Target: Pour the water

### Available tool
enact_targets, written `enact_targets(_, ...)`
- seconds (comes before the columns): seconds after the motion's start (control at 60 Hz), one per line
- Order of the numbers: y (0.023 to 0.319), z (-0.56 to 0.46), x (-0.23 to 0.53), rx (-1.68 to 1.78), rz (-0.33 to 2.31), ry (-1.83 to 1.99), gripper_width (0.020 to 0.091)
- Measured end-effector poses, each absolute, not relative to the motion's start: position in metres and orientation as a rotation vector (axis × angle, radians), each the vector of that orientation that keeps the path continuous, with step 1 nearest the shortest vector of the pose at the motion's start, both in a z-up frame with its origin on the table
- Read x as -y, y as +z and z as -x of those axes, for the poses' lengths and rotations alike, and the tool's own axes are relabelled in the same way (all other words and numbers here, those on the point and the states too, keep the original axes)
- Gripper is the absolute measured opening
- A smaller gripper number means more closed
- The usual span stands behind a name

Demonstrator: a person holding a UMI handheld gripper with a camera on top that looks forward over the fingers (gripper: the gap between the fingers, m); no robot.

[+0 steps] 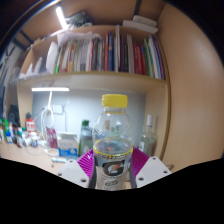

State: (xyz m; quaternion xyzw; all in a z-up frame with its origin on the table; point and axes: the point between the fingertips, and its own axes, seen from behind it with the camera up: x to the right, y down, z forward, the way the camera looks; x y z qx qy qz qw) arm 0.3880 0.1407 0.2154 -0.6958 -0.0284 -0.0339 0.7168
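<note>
The tool (112, 168) pinches a clear plastic bottle (112, 140) with a yellow cap (115, 101), its purple pads (88, 158) pressed against both sides of the bottle's lower half. The bottle stands upright, filling the middle of the view. Behind it a wooden shelf (100, 78) carries a row of upright books (112, 52). Lower down, to the left, small bottles and jars (25, 130) crowd the bench (20, 152), and another clear bottle (149, 135) stands just to the right, behind.
</note>
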Motion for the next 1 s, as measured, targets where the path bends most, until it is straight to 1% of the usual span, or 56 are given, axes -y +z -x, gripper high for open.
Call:
enact_targets(0.033, 0.199, -0.397, -0.141, 0.059, 1.574, -0.088, 0.0469)
enact_targets(0.05, 0.181, -0.415, -0.149, 0.081, 1.565, -0.091, 0.0469)
enact_targets(0.067, 0.179, -0.404, -0.140, 0.044, 1.596, -0.072, 0.0470)
enact_targets(0.2, 0.132, -0.422, -0.147, 0.005, 1.682, -0.034, 0.0471)
enact_targets(0.383, 0.101, -0.437, -0.153, 0.038, 1.720, -0.100, 0.0485)
enact_targets(0.4, 0.101, -0.437, -0.151, 0.040, 1.726, -0.104, 0.0501)
enact_targets(0.433, 0.105, -0.438, -0.152, 0.036, 1.696, -0.092, 0.0504)
enact_targets(0.567, 0.102, -0.443, -0.155, 0.017, 1.668, -0.030, 0.0556)
enact_targets(0.717, 0.104, -0.440, -0.151, 0.048, 1.623, -0.026, 0.0561)
enact_targets(0.767, 0.104, -0.440, -0.151, 0.045, 1.620, -0.024, 0.0578)
enact_targets(0.833, 0.105, -0.440, -0.150, 0.050, 1.620, -0.029, 0.0627)
enact_targets(0.867, 0.099, -0.441, -0.152, 0.064, 1.644, -0.038, 0.0660)
enact_targets(0.883, 0.093, -0.441, -0.153, 0.076, 1.669, -0.045, 0.0686)
enact_targets(0.933, 0.070, -0.438, -0.151, 0.127, 1.764, -0.061, 0.0801)
enact_targets(0.967, 0.061, -0.435, -0.148, 0.156, 1.802, -0.064, 0.0860)
enact_targets(1.0, 0.059, -0.433, -0.144, 0.176, 1.809, -0.065, 0.0846)
